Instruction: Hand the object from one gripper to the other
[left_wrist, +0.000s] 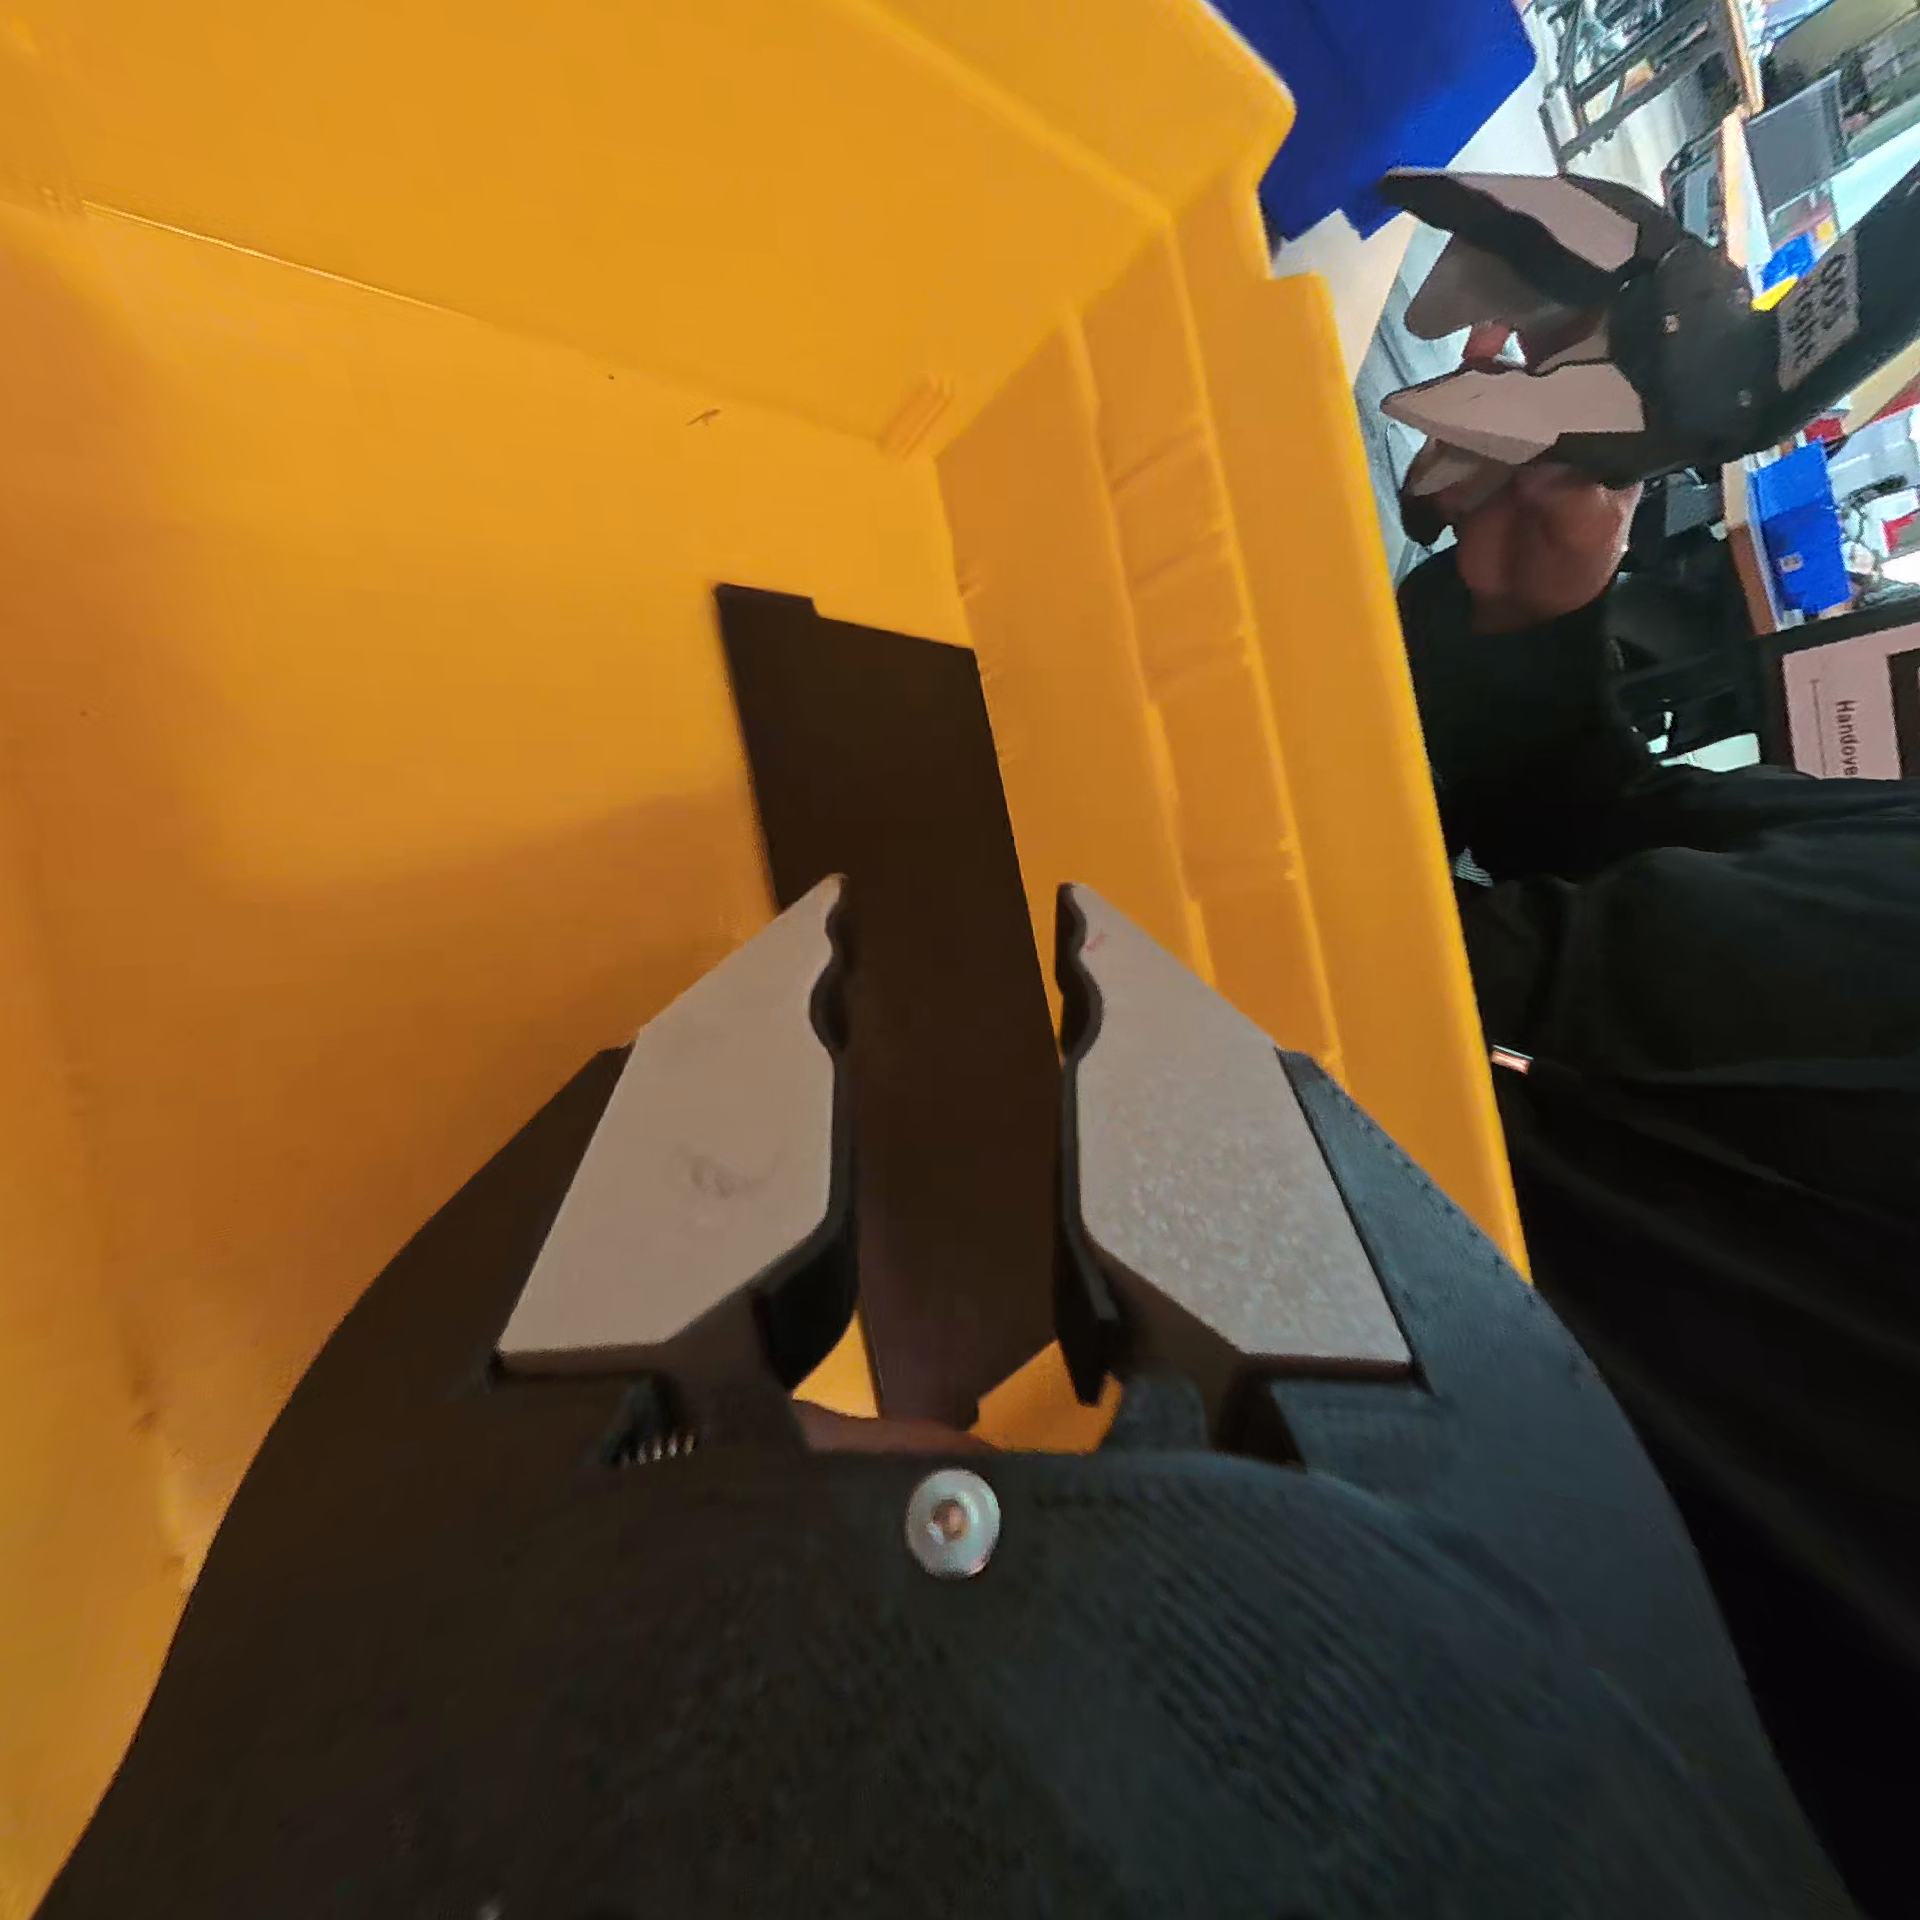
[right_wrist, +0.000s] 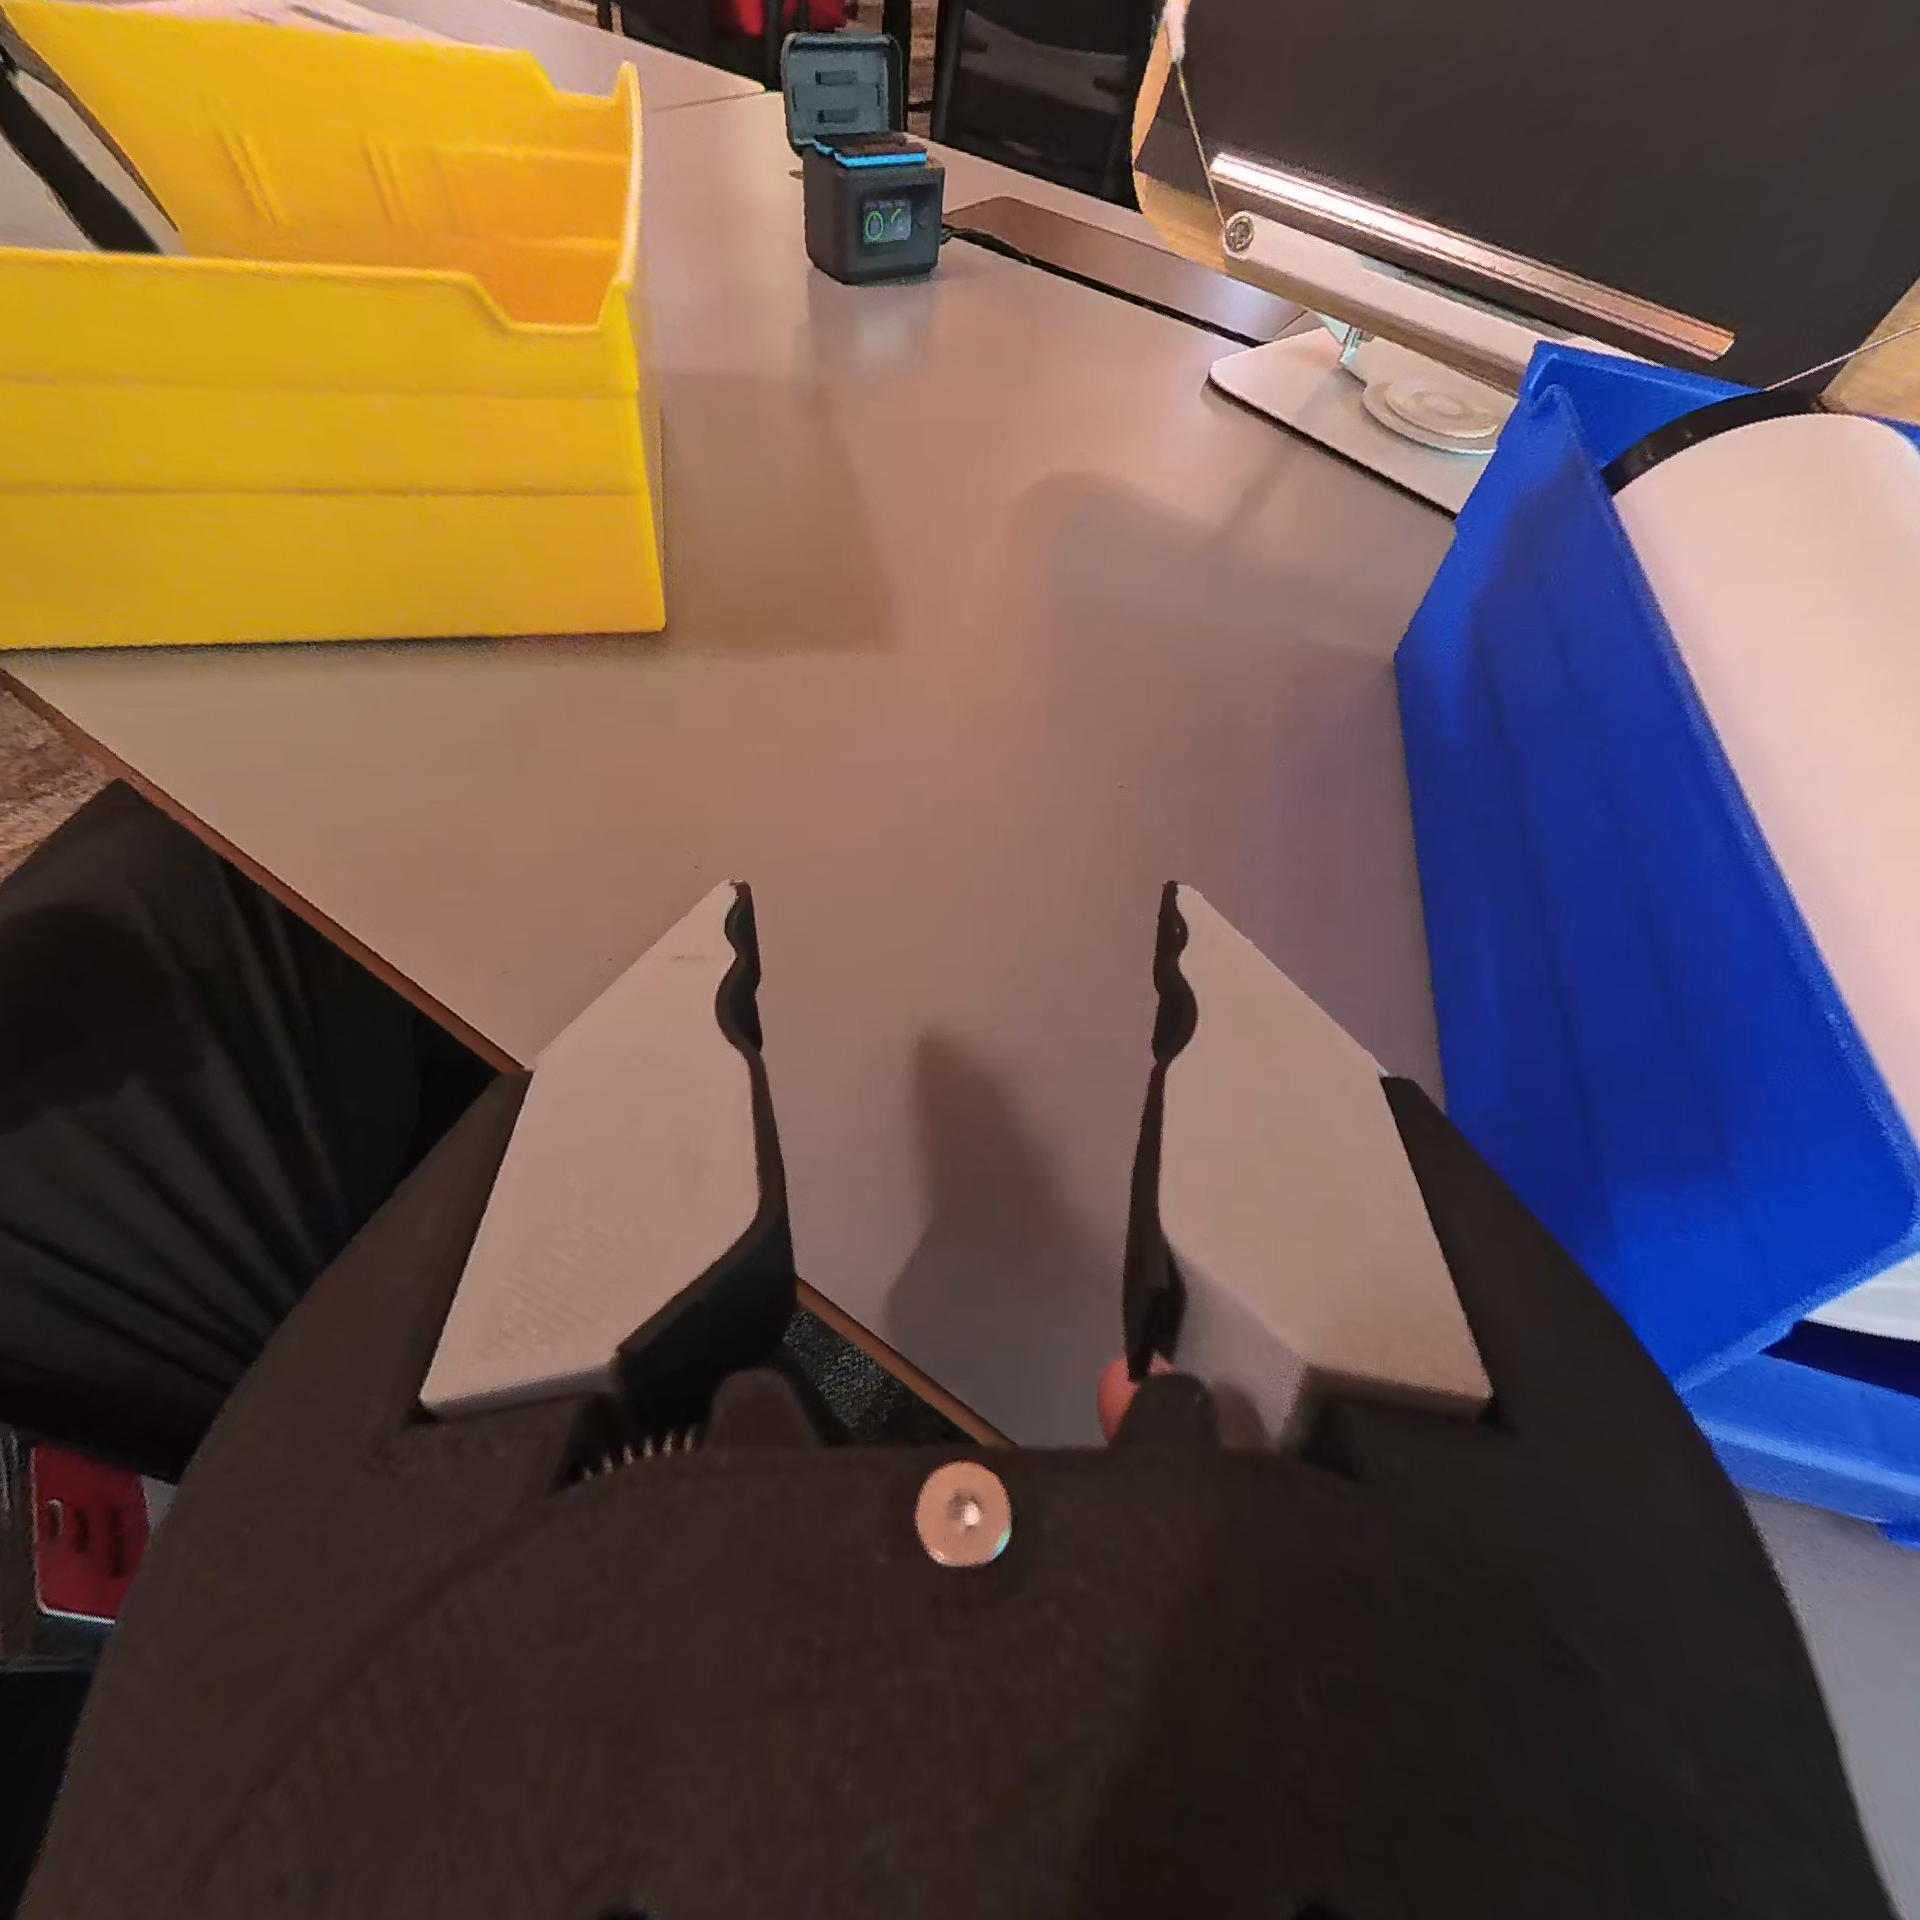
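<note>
While the left gripper (left_wrist: 951, 904) reaches into the big yellow plastic bin (left_wrist: 416, 520), its two grey fingers (left_wrist: 707, 1143) stand on either side of a flat, long black plastic strip (left_wrist: 883, 790). This strip lies on the bin floor and runs forward past the fingertips toward the far wall. The jaws are close to its long edges, but I cannot tell if they already press it or only frame it. To the right of these tongs rises the ribbed side wall of the bin, and beyond it, higher up and well apart, the right gripper (left_wrist: 1444, 343) shows with its jaws spread.

From the right tongs' own camera, the yellow bin (right_wrist: 312, 447) stands far to the left of them on the pale grey table top (right_wrist: 935, 675). The right gripper (right_wrist: 954, 899) has its jaws wide apart with nothing between them, only the table surface below. Ahead of them, far off, sits a small dark cube device with a little lit screen (right_wrist: 873, 223). To the right of the tongs, near, stands a blue plastic bin (right_wrist: 1590, 883), and behind it a silver monitor foot (right_wrist: 1340, 405).
</note>
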